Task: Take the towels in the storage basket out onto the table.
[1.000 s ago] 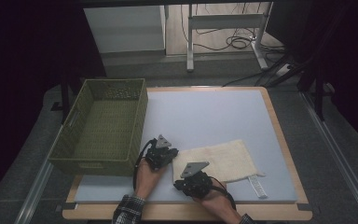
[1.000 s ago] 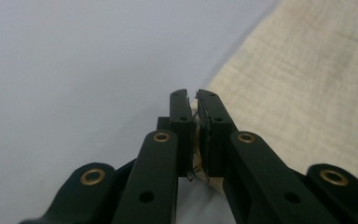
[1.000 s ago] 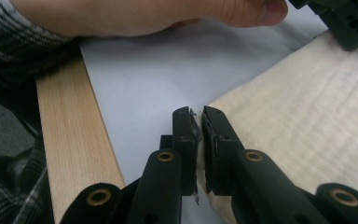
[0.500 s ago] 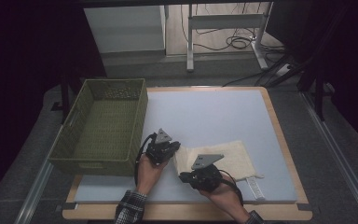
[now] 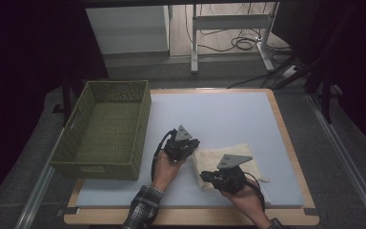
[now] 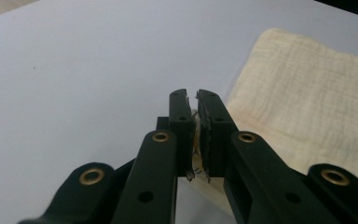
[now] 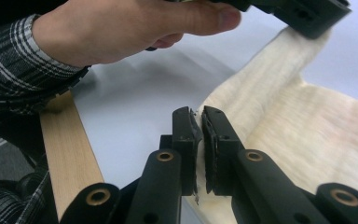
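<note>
On the pale blue table mat [image 5: 228,119], the cream cloth [image 5: 228,160] lies at about 5 o'clock, and the left gripper [image 5: 193,149] and right gripper [image 5: 204,177] each clench one corner of its left edge, with the green basket [image 5: 106,130] at 9 o'clock.

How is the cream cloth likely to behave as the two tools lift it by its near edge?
The cloth looks soft and crinkly, so it will probably drape and sag between the left tool and the right tool. It seems thin and light, likely lifting easily. Its textured weave should resist slipping from the shut jaws.
</note>
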`<state>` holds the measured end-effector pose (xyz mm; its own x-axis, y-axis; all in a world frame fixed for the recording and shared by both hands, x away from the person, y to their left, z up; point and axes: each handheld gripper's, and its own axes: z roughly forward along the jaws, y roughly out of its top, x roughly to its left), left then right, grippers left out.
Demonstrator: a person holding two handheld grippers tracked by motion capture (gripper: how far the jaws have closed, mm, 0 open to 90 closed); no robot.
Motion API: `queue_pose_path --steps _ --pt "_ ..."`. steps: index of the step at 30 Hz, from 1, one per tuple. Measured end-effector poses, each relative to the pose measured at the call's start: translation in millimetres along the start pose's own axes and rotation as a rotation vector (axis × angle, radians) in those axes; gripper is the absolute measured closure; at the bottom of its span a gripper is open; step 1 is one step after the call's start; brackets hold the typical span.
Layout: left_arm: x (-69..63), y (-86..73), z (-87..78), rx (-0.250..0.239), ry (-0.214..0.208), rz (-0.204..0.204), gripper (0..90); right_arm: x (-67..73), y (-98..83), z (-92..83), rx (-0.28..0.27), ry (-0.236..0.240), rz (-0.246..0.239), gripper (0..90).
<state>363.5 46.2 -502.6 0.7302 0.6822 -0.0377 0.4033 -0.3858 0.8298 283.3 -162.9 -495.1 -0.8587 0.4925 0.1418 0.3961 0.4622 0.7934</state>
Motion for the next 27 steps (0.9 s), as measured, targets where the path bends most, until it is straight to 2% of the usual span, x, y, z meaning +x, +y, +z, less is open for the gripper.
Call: queue_pose_path --steps 6,13,18,20,27 --pt "-4.6 6.8 9.8 0.006 -0.012 0.014 84.1 -9.3 -7.0 -12.3 -0.020 -0.018 0.031 83.8" --pt "-14.7 22.3 24.8 0.010 -0.032 0.043 83.5 -15.7 -13.9 -25.9 -0.035 -0.039 0.051 83.6" --pt "-22.6 34.1 38.4 0.013 -0.046 0.066 83.4 -22.0 -21.7 -40.0 -0.051 -0.080 0.064 83.4" --pt "-26.7 39.8 46.5 0.011 -0.062 0.075 83.5 -25.3 -26.7 -48.1 -0.059 -0.114 0.058 83.4" --pt "-37.4 51.1 64.2 0.016 -0.087 0.101 83.6 -36.1 -40.2 -65.0 -0.063 -0.164 0.081 83.4"
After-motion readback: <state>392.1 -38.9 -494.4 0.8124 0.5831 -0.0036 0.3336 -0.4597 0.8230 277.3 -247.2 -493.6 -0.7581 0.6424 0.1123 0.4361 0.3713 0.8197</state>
